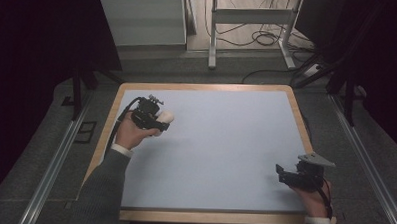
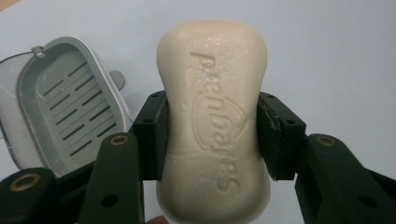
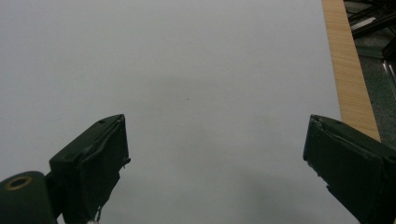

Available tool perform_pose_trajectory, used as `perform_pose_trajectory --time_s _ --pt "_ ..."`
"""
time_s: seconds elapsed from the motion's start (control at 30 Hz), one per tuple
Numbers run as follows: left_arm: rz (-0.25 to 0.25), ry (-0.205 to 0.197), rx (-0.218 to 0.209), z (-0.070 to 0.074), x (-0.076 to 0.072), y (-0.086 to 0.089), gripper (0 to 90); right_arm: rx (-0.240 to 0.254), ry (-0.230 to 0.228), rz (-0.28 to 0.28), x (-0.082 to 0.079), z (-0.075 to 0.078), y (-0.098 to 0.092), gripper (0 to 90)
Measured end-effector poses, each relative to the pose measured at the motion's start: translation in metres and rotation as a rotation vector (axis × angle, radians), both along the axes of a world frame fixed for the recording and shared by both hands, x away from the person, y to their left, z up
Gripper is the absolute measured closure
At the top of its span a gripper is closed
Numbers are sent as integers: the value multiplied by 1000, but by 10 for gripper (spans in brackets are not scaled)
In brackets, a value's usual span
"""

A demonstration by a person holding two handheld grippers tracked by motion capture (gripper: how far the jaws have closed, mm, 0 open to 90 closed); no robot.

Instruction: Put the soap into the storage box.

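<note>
Left gripper view, jaws clamped on smooth cream soap bar (image 2: 214, 121), slotted grey plastic dish (image 2: 65, 102) beside, right jaws apart.

Left gripper (image 2: 212, 135) clamped; right gripper (image 3: 215, 154) jaws apart.

Pale blue-grey desk (image 1: 225, 158) with a light wooden rim, sitting on grey carpeted floor (image 1: 45, 151). Silver metal rails (image 1: 54, 162) running along the floor at both sides. Dark curtains (image 1: 39, 31) hanging left and right. White metal frame (image 1: 250, 16) standing behind, black cables (image 1: 261, 39) lying looped beneath it. White flat panel (image 1: 142, 20) leaning at the back left.
</note>
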State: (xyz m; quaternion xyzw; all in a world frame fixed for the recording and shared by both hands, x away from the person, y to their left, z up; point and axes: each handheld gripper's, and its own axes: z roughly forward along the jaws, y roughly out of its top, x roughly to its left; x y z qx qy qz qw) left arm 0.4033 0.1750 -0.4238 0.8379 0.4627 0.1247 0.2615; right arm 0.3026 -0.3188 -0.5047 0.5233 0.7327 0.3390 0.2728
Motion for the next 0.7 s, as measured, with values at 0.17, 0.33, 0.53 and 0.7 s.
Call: perform_pose_trajectory --time_s 0.17,0.33,0.53,0.7 --pt "17 9 5 -1 6 4 497 0 1 0 0 0 0 64" --pt "33 14 9 -2 12 9 497 0 1 -1 0 0 0 64" --pt "45 15 14 0 16 12 497 -1 2 0 0 -1 -1 64" --pt "57 13 10 0 20 15 497 -1 7 -5 1 -1 -1 64"
